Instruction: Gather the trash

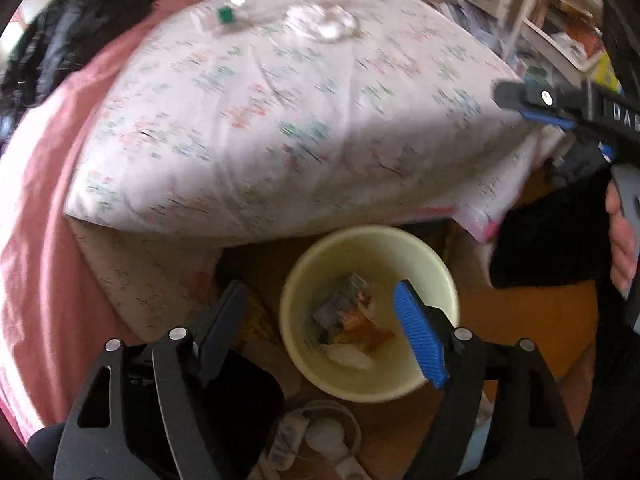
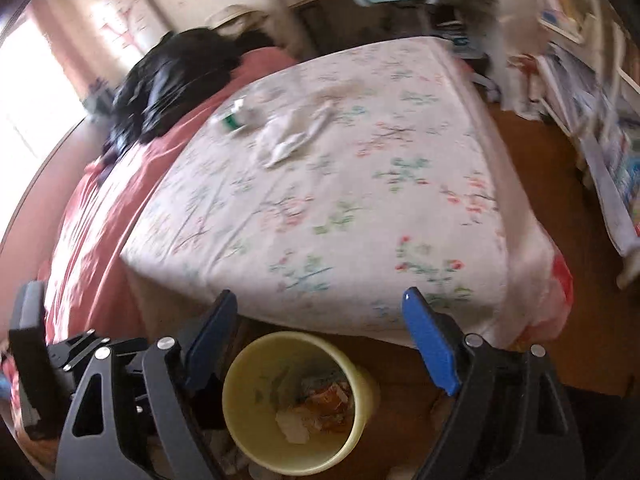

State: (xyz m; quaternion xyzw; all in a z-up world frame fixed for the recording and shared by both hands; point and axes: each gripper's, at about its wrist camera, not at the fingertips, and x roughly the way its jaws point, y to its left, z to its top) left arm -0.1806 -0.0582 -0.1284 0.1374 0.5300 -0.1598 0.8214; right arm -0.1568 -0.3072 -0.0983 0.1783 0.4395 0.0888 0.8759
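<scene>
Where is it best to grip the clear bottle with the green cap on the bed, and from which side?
Grip the plastic bottle across its clear body, beside the green cap, coming from above. It appears to lie flat on the bed, so its long sides seem free.

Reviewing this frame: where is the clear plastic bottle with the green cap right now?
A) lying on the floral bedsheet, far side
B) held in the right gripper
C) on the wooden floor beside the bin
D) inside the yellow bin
A: the bottle with the green cap lies on the floral bedsheet next to crumpled white wrapping, far from the yellow bin; both the left gripper and right gripper are open and empty.
</scene>
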